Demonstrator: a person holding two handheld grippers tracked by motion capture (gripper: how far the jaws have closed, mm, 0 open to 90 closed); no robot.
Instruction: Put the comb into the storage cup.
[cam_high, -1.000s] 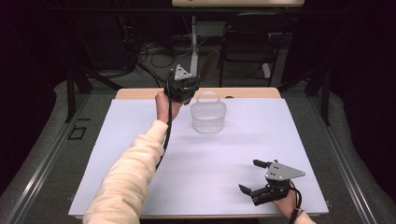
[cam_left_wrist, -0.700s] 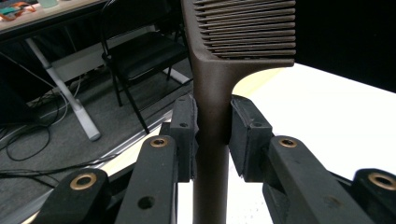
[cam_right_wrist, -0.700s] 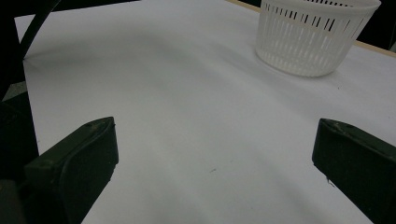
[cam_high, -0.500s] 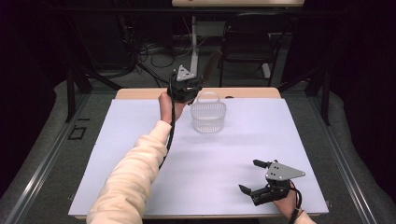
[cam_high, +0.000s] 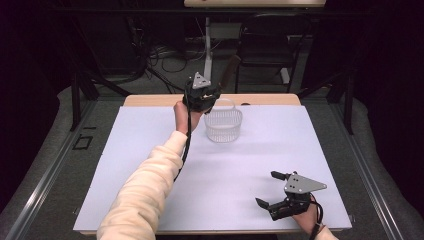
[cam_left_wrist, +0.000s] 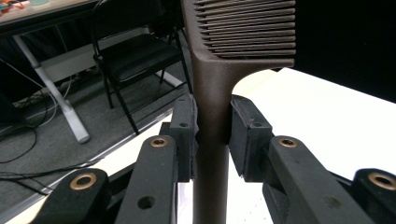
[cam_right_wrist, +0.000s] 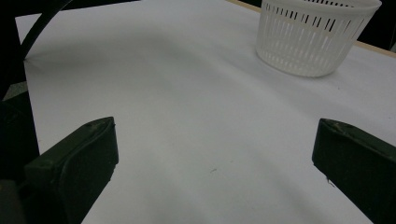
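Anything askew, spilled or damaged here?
Nothing stands out. The left hand-held gripper grips a brown comb squarely by its handle; the white basket stands upright on the table, nothing spilled.

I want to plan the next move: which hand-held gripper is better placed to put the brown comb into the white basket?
The left hand-held gripper: it already clamps the brown comb and is raised beside the white basket. The right hand-held gripper is open near the table's front edge.
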